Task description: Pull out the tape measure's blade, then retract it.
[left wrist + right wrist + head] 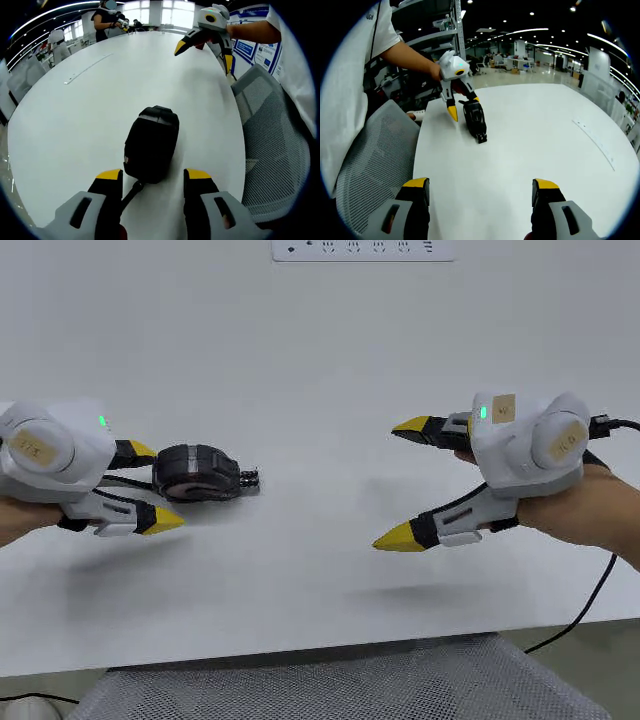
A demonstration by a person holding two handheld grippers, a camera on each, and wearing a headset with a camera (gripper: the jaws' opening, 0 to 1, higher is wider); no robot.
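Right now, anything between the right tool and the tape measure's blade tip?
Nothing visible. Bare table lies between the right tool and the tape measure, whose tip faces it. The left tool sits open around the far end, off that path.

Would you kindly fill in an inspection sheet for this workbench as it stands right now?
Surface: white table, bare and clean in the working area.
Job's things: black tape measure lying on the table, blade in, hook end towards the right gripper.
Clutter: one thin pale strip far across the table.
Grippers: left gripper open, jaws either side of the tape measure's rear; right gripper open, apart from the tape measure, holding nothing.
Cables: black cable runs from the right gripper over the table edge.
Surroundings: power strip on the wall, grey mesh chair at the near edge.
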